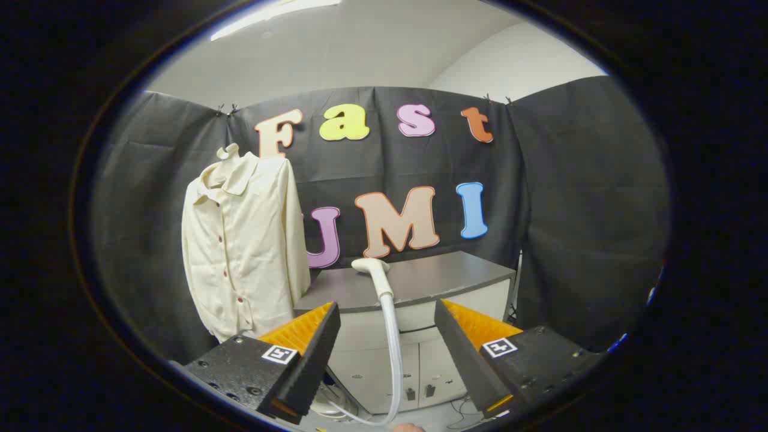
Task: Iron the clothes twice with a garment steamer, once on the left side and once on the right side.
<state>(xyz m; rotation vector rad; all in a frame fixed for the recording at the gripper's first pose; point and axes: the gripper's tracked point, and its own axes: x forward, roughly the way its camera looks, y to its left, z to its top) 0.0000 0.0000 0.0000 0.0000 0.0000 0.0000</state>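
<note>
Item: garment steamer head (371, 266), white, lying on the near edge of a grey cabinet top (444, 277), beyond the fingers and between their lines. Its handle (384, 287) slopes down over the edge into a pale hose (394, 354), which hangs in front of the cabinet doors and loops back below.

Item: cream button-front shirt (240, 240), hanging upright against the booth wall, just left of the cabinet.

Gripper (387, 336): fingers spread wide, holding nothing, hose seen in the gap.

Handling, judged: head light, rigid, smooth plastic, likely slippery; hose limp and will drag. Best hold is the handle below the head. Shirt soft, will sway under pressure.
</note>
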